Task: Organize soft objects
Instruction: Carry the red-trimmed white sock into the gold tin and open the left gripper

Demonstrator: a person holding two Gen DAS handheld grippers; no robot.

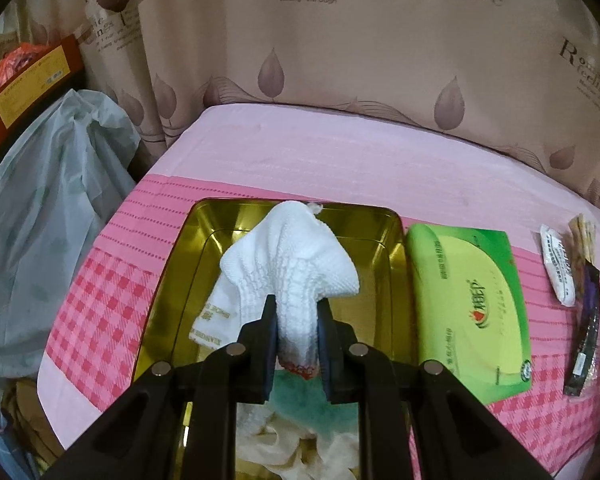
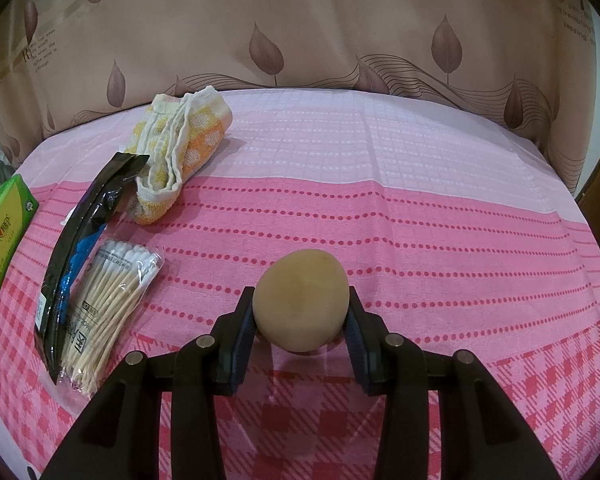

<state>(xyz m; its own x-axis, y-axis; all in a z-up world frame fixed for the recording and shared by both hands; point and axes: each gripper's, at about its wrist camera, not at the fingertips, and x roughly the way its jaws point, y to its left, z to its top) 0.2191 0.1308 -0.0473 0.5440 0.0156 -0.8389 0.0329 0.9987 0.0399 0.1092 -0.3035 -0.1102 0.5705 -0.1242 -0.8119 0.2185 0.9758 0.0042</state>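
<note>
Soft indoor light, dim at my edges, and both views bent by the fisheye.

Light falls evenly from above onto the pink cloth [image 2: 420, 208]; I see only a faint shadow under the beige sponge [image 2: 300, 304] I hold. The gold tin [image 1: 392, 240] throws back warm glare along its inner walls, and the white sock [image 1: 292, 256] looks nearly blown out. My left view is slightly soft, with print on the green tissue pack [image 1: 472, 304] smeared; my right view is crisper. The curtain [image 2: 300, 20] bows at the rim, and the corners go black.
</note>
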